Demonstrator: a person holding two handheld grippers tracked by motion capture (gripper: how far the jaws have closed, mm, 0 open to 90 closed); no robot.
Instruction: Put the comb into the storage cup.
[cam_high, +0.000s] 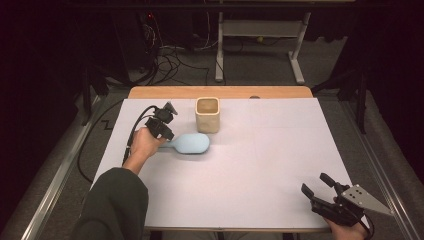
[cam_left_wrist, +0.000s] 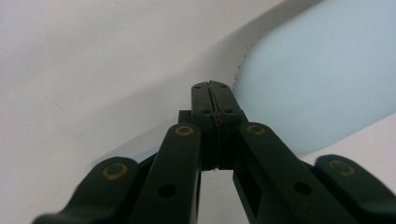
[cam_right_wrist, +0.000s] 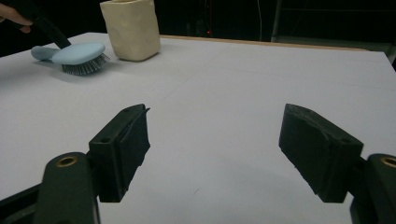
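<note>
Brush (cam_high: 192, 143) is lying on the table (cam_high: 240, 180) beside the cream cup (cam_high: 207, 114), my left fingers (cam_high: 163, 131) are pinching its handle, my right fingers (cam_right_wrist: 212, 154) are waiting open, and next I'm probably lifting it up carefully.

We count one brush (cam_high: 192, 143), pale blue, and one cream cup (cam_high: 207, 114) on the one white table (cam_high: 270, 170). We see two grippers, the left (cam_high: 165, 131) and the right (cam_high: 316, 186), each with two black jaws, and two hands holding them. Behind the table we count one desk frame (cam_high: 260, 40) on the floor.
</note>
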